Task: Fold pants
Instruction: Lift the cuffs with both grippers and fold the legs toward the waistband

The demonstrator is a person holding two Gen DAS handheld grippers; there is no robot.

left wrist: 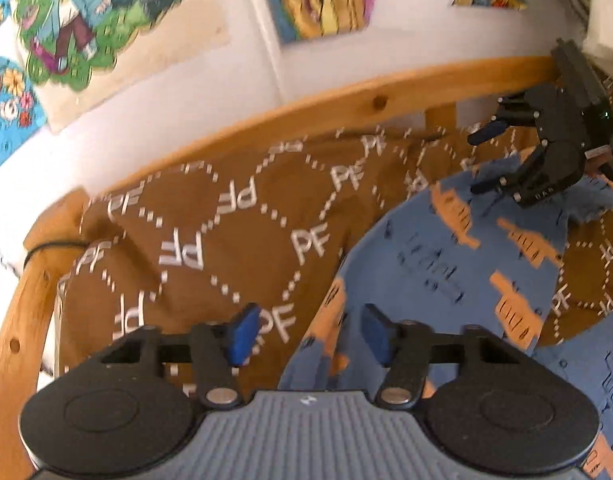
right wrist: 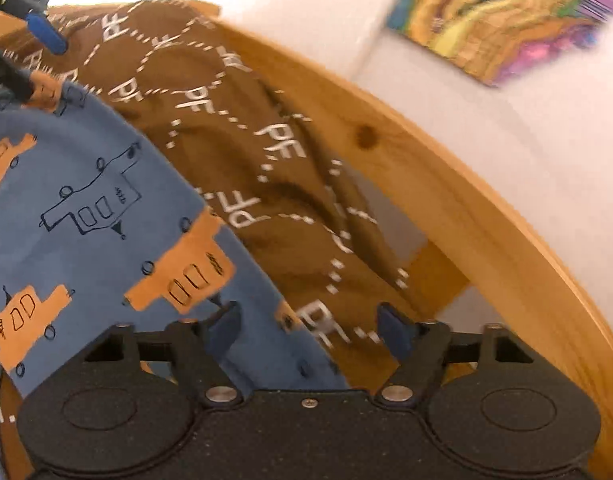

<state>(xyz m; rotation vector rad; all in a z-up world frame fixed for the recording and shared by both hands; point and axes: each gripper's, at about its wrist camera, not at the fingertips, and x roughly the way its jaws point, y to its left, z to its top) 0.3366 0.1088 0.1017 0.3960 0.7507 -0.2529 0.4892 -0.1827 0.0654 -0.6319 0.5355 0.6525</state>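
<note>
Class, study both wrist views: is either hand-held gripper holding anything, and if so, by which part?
Nothing is held. The left hand-held gripper and right hand-held gripper are both open above the blue pants, with no cloth pinched between their fingers.

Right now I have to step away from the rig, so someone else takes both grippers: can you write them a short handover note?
Left gripper: open, holding nothing, above the pants' edge.
Right gripper: open, holding nothing, at another edge of the pants.
Blue pants with orange truck print lie spread on the brown PF-patterned blanket, inside the wooden bed frame.
Done: pants seem laid out; whether any fold is made cannot be told.
Left: grasp an edge and fold.
</note>
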